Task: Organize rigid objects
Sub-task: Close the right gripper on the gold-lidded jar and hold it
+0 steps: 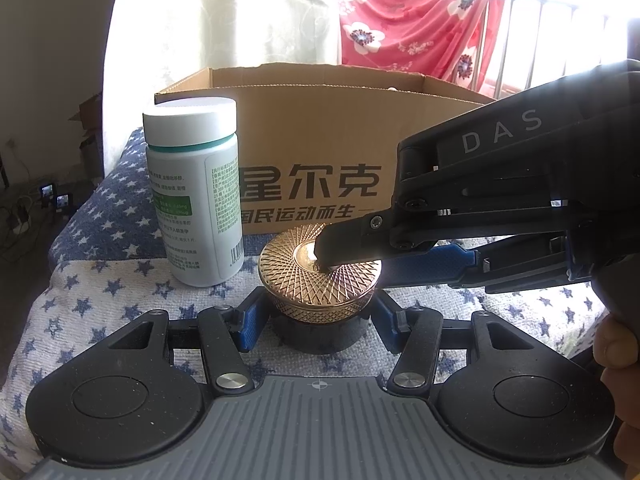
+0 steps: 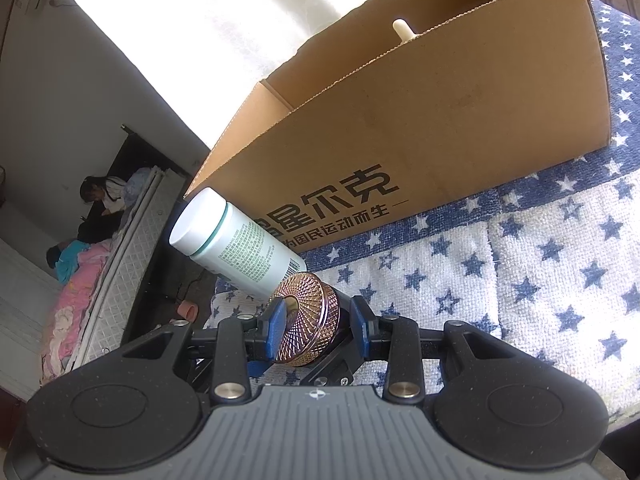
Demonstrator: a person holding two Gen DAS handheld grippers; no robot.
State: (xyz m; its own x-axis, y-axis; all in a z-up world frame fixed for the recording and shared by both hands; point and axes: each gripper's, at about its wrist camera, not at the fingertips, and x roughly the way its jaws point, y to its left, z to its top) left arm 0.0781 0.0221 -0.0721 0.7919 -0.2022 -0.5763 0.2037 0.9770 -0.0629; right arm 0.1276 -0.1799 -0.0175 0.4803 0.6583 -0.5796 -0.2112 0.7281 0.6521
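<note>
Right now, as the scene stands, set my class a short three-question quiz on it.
1. True or false: the white bottle lies on its side.
2. What sits between the left gripper's fingers? A a cup; B the gold-lidded jar; C a spoon.
3. What stands behind the bottle and jar?
Key: 1 false, it stands upright; 2 B; 3 the cardboard box.

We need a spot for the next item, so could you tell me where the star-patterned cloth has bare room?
The star cloth lies bare to the right of the gold-lidded jar, below the cardboard box. It is crowded at the left: the white bottle stands beside the jar, close before the box, with both hand-held grippers at the jar.
</note>
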